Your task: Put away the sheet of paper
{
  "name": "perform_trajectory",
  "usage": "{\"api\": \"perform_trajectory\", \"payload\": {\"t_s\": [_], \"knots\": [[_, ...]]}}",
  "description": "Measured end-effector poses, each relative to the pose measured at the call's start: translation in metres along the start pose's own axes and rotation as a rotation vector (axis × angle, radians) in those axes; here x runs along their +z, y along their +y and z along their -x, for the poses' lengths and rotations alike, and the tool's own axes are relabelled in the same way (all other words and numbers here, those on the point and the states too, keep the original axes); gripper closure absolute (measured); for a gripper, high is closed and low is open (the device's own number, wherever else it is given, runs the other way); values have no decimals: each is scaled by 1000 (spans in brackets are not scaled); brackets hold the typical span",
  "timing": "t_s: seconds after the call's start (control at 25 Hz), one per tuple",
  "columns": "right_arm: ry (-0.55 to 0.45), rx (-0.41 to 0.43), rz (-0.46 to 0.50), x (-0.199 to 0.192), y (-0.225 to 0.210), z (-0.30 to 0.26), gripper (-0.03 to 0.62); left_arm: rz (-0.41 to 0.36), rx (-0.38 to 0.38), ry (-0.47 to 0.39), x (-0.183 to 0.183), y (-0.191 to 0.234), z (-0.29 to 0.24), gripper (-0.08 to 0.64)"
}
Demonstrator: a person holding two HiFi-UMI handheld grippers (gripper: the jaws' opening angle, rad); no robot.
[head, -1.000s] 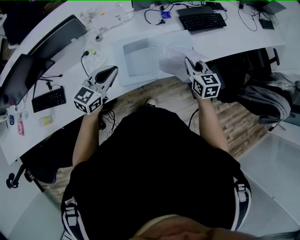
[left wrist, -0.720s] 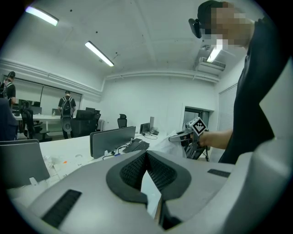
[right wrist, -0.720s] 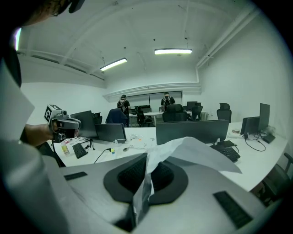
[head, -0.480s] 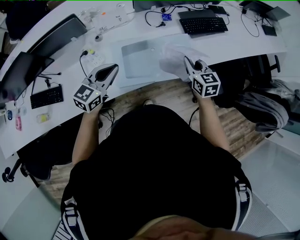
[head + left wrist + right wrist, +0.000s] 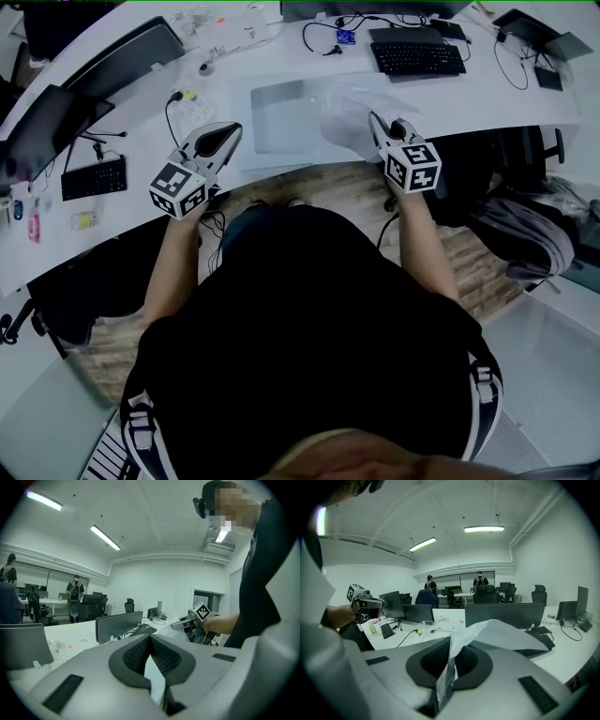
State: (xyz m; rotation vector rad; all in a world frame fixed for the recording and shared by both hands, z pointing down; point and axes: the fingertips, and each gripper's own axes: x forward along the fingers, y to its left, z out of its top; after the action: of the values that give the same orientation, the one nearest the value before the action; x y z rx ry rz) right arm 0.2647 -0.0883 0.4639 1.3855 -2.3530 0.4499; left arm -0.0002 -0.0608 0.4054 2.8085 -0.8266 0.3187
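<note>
Over the near edge of the white desk (image 5: 487, 89), the right gripper (image 5: 375, 120) had its jaws clamped together on the sheet of paper (image 5: 345, 120). In the right gripper view the paper (image 5: 497, 632) came up crumpled from between the pads and flopped over toward 2 o'clock, so it was off the desk and hanging in the grip. The left gripper (image 5: 230, 131) sat at about 9 o'clock from it, well apart. Its jaws were closed tip to tip with nothing in them, just bare desk showing through the gap behind the tips (image 5: 150, 639).

Compared with a second earlier, honestly not much changed. Both grippers were in about the same spots and the paper was pinched the same way. The head view had shifted a bit, so the black keyboard (image 5: 417, 58) sat lower in frame than before.

On the desk, a flat grey rectangle (image 5: 281, 112) lay between the two grippers at roughly 12 o'clock. The black keyboard was out at 1 o'clock, a power strip (image 5: 192, 112) at 10 o'clock, and a second keyboard (image 5: 94, 178) way off at 9 o'clock. Dark monitors (image 5: 122, 61) lined the far left. Below the desk edge there was wooden floor (image 5: 347, 187).

The room was a big open office with strip lights (image 5: 483, 528) on the ceiling, more desks and office chairs (image 5: 539, 595), and a few people (image 5: 429, 585) standing near the far wall.
</note>
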Motion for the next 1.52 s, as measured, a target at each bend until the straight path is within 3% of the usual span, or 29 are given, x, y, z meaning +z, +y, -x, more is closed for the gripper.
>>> {"api": "perform_trajectory", "payload": {"t_s": [1.52], "knots": [[108,59,13,-5,5,-56,577,37,-23,5,-9,49,-21,538]]}}
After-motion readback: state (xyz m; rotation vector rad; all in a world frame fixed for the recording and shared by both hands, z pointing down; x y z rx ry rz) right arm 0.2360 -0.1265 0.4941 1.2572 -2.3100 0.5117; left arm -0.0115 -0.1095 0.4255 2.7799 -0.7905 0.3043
